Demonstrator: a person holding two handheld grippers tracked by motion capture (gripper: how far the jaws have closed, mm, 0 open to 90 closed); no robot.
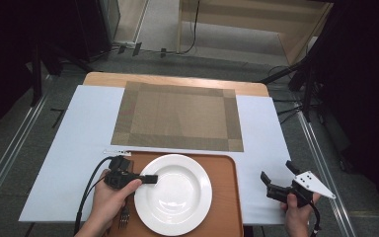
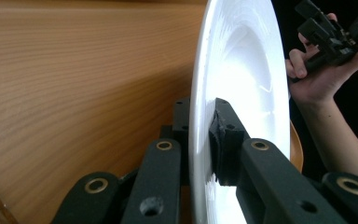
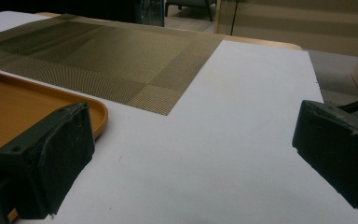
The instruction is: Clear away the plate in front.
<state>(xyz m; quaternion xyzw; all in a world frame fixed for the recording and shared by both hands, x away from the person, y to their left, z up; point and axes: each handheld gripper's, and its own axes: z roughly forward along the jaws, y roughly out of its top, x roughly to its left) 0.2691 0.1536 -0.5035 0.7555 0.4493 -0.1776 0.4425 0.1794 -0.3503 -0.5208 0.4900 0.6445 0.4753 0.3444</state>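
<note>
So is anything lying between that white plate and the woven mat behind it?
Nothing visible does. The left gripper is clamped on the plate rim, and the placemat lies bare just beyond the tray edge.

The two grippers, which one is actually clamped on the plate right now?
The left gripper: its jaws pinch the white plate's left rim on the wooden tray. The right gripper hangs open above the white table cover, holding nothing.

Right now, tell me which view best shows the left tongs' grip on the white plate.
The left gripper view: the left tongs stand on either side of the white plate, pressing on its rim. The high view shows them at the plate's left edge, without such detail. The right gripper view looks over tray and placemat.
</note>
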